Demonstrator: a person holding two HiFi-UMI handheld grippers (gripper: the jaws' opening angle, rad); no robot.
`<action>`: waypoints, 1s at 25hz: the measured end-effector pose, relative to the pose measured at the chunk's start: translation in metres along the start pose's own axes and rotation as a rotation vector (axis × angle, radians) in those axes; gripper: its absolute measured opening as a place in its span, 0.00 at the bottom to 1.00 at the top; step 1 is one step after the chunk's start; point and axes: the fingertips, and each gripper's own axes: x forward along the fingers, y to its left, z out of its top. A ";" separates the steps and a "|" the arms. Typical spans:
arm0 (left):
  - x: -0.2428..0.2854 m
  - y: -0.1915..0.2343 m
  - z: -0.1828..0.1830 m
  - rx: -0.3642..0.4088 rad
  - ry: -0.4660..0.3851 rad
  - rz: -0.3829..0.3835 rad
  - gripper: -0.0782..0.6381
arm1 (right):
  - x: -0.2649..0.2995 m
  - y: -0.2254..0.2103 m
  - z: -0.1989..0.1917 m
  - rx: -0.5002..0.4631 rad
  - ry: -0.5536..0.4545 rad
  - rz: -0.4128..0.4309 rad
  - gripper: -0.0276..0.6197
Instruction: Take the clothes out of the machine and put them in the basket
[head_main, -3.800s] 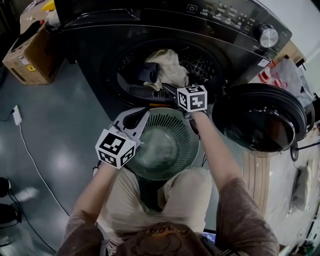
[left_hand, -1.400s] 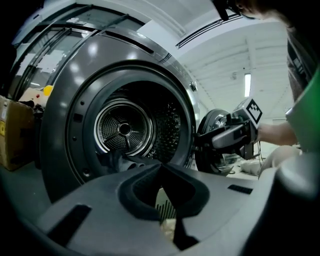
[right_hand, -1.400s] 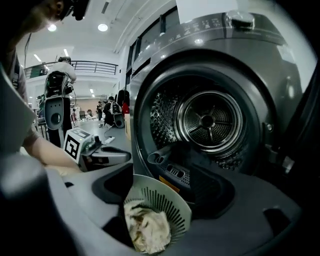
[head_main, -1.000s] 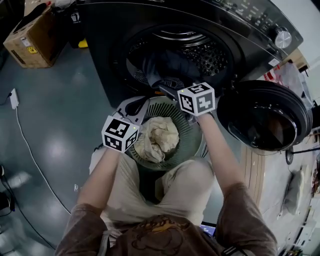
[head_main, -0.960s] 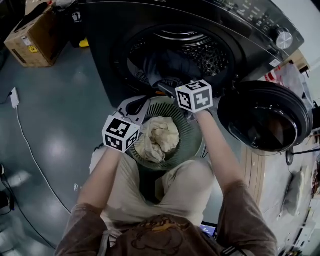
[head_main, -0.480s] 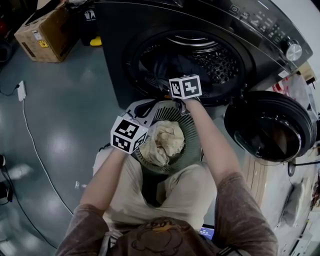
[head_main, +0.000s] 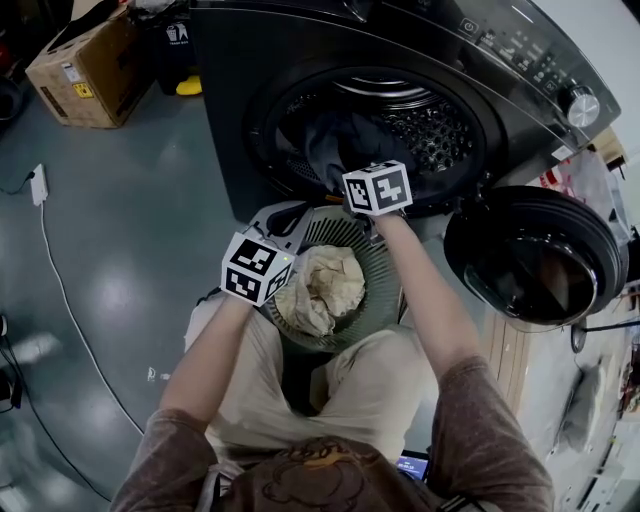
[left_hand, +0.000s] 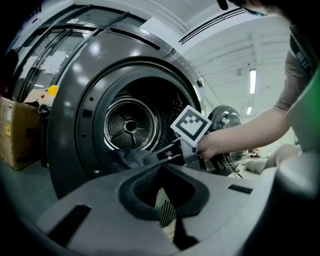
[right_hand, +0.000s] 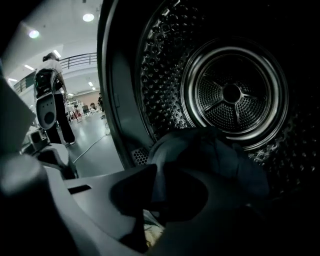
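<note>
While a person kneels before a dark grey front-loading washing machine (head_main: 235, 130) with its round door (head_main: 530, 255) swung open to the right, the right gripper (head_main: 335, 183) reaches over the lower lip of the drum opening. Its jaws have just been closing, and the right gripper view shows them pressed together on a fold of a dark navy crumpled garment (right_hand: 210, 160). That garment is the last piece visible in the machine. It lies heaped at the front of the perforated steel drum (right_hand: 232, 95), and most of its bulk extends away from the clamped fold, deeper into the drum. It has no clear long axis. A round green plastic basket with slatted walls (head_main: 385, 290) stands on the floor between the person's knees, just below the drum opening and on the near side of the right gripper. A beige crumpled garment (head_main: 320, 285) already lies inside it. The coming move therefore probably runs back toward the person and downward, with the dark cloth trailing over the lip of the opening. The left gripper (head_main: 288, 213) hovers at the basket's far left rim, its jaws together and holding nothing, and is farther from the dark garment than the right.
</note>
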 end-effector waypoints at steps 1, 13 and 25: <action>0.000 0.001 0.000 -0.001 -0.002 0.000 0.12 | -0.009 0.003 0.001 -0.019 -0.008 0.008 0.11; 0.001 0.008 -0.005 -0.053 -0.002 -0.013 0.12 | -0.166 0.038 -0.042 -0.014 -0.113 0.087 0.10; 0.002 -0.016 -0.009 0.028 0.026 -0.085 0.12 | -0.259 0.057 -0.096 -0.042 -0.067 0.032 0.12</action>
